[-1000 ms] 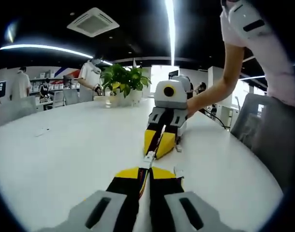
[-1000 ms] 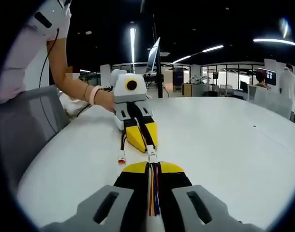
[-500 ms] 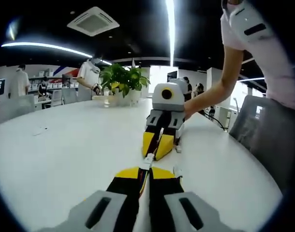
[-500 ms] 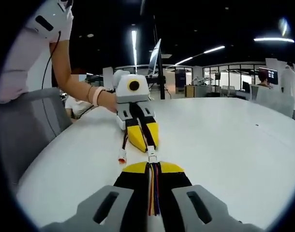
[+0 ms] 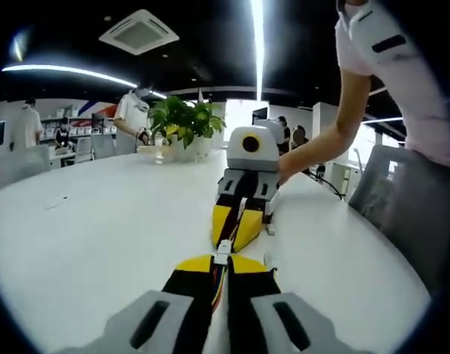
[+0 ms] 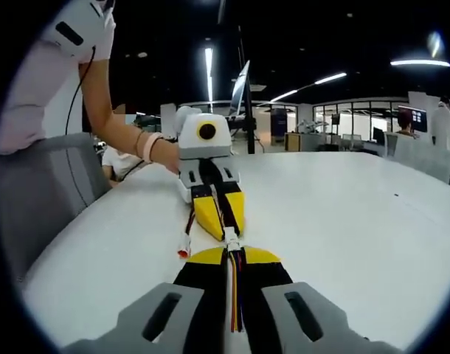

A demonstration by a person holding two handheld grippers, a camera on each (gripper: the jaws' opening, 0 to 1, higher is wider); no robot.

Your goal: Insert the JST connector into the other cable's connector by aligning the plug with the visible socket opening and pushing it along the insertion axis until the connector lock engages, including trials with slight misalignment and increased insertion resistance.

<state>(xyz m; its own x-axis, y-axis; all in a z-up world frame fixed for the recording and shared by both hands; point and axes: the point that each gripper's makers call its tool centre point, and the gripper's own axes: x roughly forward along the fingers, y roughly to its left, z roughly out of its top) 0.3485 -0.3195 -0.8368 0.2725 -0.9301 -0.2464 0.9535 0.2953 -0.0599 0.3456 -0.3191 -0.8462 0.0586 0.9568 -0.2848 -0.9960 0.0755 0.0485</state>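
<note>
Two hand-held grippers face each other tip to tip over a white table (image 5: 92, 221). In the left gripper view my left gripper (image 5: 221, 261) is shut on a cable of coloured wires (image 5: 217, 284) that ends in a small white JST connector (image 5: 222, 251). Just beyond it the right gripper (image 5: 234, 236) points back at me. In the right gripper view my right gripper (image 6: 232, 255) is shut on its own striped cable (image 6: 233, 302). Its white connector (image 6: 230, 237) meets the yellow tips of the left gripper (image 6: 222, 225). Whether the two connectors are mated is hidden.
A spare connector on a red and black lead (image 6: 184, 248) lies on the table beside the tips. A person's arm (image 5: 321, 144) reaches in from the side. There are a potted plant (image 5: 182, 122) at the far edge, a grey chair (image 6: 48, 192) and a monitor (image 6: 240, 85).
The two grippers have drawn closer together. The small gap between the white connectors has closed, and they now touch.
</note>
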